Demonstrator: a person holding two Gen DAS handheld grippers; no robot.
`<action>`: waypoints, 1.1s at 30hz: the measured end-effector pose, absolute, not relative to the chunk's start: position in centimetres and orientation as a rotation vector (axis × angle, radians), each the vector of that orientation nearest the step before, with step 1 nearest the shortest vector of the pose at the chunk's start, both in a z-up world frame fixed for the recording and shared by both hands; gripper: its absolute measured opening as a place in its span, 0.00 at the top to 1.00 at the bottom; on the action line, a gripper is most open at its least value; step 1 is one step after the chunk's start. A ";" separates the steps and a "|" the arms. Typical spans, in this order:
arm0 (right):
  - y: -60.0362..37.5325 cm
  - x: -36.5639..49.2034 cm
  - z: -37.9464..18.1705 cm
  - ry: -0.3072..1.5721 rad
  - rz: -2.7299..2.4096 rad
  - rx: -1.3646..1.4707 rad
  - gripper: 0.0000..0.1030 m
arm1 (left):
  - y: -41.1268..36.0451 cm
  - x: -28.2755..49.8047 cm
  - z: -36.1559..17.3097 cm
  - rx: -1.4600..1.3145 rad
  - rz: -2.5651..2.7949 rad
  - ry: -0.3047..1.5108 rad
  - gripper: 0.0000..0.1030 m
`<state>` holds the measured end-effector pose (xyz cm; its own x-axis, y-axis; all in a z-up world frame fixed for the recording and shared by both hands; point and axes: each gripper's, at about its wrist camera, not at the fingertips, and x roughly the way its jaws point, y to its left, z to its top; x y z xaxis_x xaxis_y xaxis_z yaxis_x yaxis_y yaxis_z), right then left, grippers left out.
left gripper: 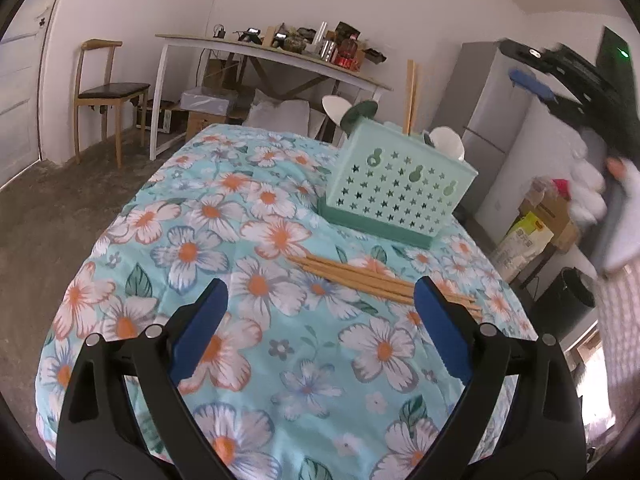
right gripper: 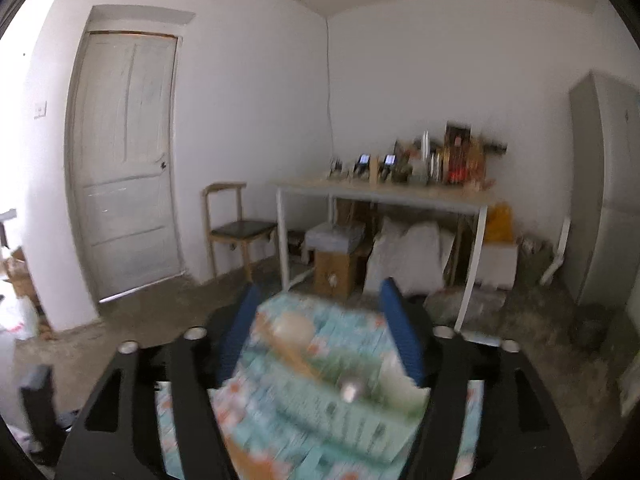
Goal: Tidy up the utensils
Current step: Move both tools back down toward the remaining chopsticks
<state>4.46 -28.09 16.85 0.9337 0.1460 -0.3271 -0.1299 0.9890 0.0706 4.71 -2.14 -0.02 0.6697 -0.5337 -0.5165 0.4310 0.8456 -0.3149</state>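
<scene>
1. Several long wooden chopsticks point(left gripper: 360, 280) lie in a loose bundle on the turquoise tablecloth printed with white and orange flowers point(left gripper: 248, 240), just in front of the mint-green plastic utensil basket with star-shaped holes point(left gripper: 396, 184).
2. That basket stands upright on the cloth towards the far right of the table; a pair of wooden sticks point(left gripper: 411, 96) stands upright in it, and white spoon bowls point(left gripper: 446, 138) and a dark green one point(left gripper: 360, 114) rise above its rim.
3. The left gripper point(left gripper: 320, 300) hangs above the cloth with its blue-padded jaws spread wide and nothing between them; its right finger overlaps the near end of the chopstick bundle in the left wrist view.
4. The right gripper point(right gripper: 320, 304) is above the basket, seen blurred from its own camera; its jaws stand apart, gripping nothing.
5. In the left wrist view, the right gripper shows at the upper right edge, held by a hand point(left gripper: 618, 168) in a white sleeve.
6. A wooden chair point(left gripper: 106, 92) and a cluttered white table point(left gripper: 280, 56) stand against the far wall.
</scene>
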 end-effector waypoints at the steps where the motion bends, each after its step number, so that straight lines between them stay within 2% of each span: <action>1: -27.8 4.1 15.6 0.403 0.134 0.047 0.26 | -2.4 4.7 -0.2 -0.160 -0.535 0.650 0.12; 4: -27.5 3.4 11.7 0.552 0.100 0.101 0.21 | -2.8 4.6 -0.8 -0.147 -0.525 0.687 0.12; 8: -27.8 3.0 5.5 0.737 0.054 0.228 0.20 | -3.5 4.7 -2.1 -0.115 -0.491 0.751 0.12; 19: -26.9 7.3 -3.6 0.942 -0.112 0.214 0.19 | -3.2 4.9 -5.0 -0.045 -0.359 0.850 0.12; 33: -25.1 2.7 -3.3 0.914 -0.099 0.140 0.19 | -3.3 4.6 -5.2 -0.026 -0.360 0.853 0.12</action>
<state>2.73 -25.11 -3.32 0.6067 -0.0261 -0.7945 0.1448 0.9864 0.0782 4.62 -3.30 -5.20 0.6008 -0.3210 -0.7321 0.3005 0.9393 -0.1653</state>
